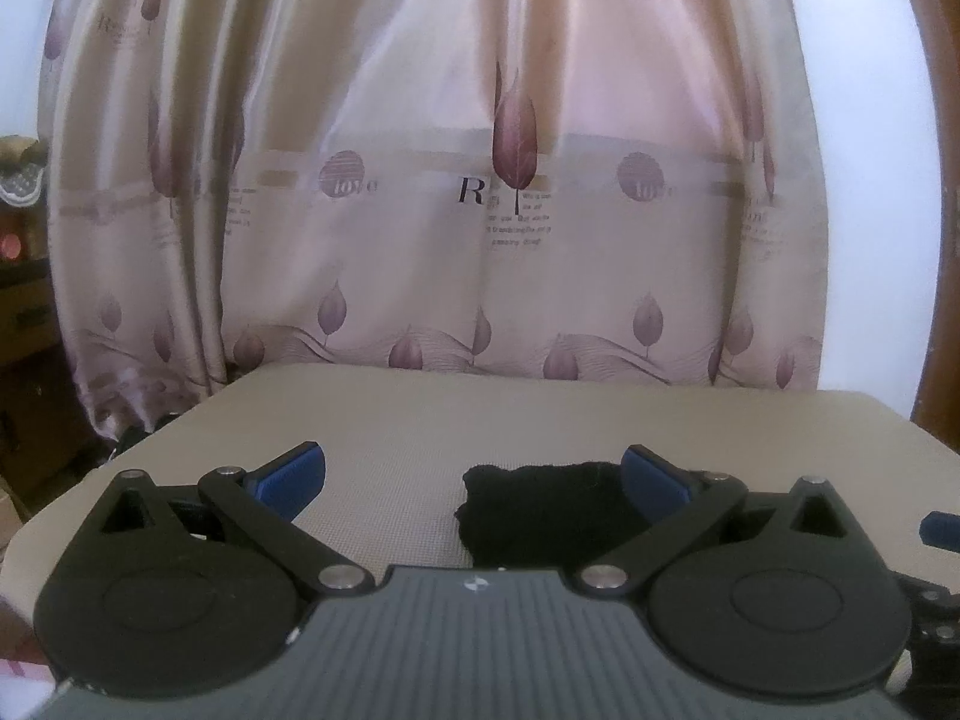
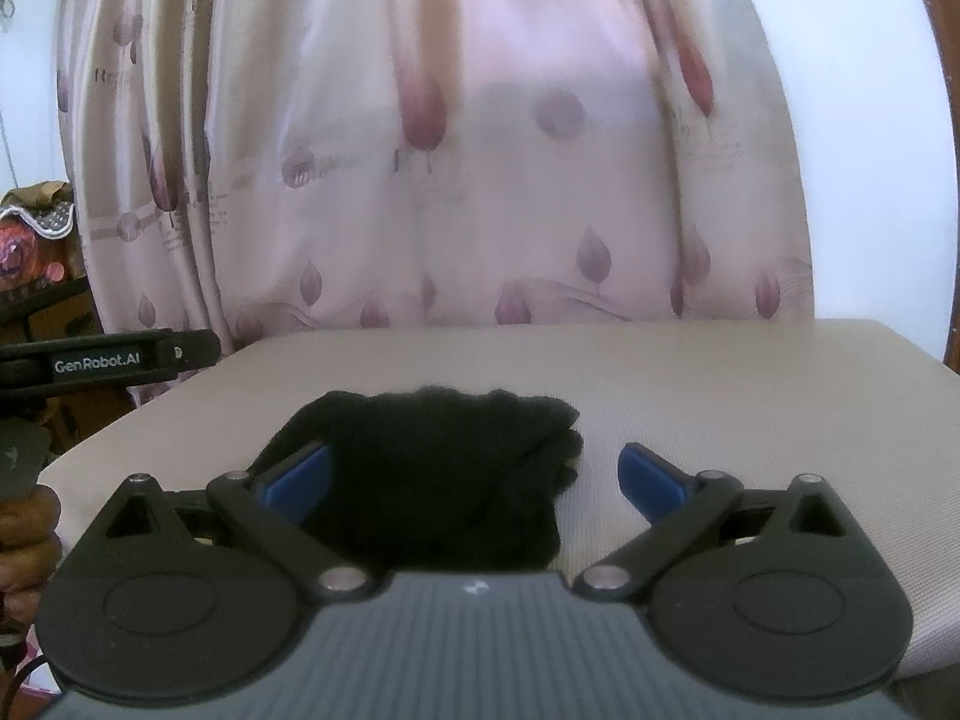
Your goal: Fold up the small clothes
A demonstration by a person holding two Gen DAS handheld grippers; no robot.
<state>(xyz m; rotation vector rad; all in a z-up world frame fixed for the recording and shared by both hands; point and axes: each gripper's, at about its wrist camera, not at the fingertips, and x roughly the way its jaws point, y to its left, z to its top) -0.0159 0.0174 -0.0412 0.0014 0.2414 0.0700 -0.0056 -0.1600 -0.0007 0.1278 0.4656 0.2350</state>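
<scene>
The left hand-held gripper is level, blue fingers spread wide. The right hand-held gripper likewise gapes; a hand shows at 9 o'clock.

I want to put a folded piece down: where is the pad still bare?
Bare pad lies right of the black garment, and behind it up to the curtain. It is crowded at the garment, beside both open grippers.

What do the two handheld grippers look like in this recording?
Both match: the left gripper and right gripper have a grey ribbed body with a small white logo, black linkage arms with silver pivot pins, round black discs, and blue finger pads. White "GenRobot.AI" lettering shows on the left unit's side in the right wrist view.
</scene>
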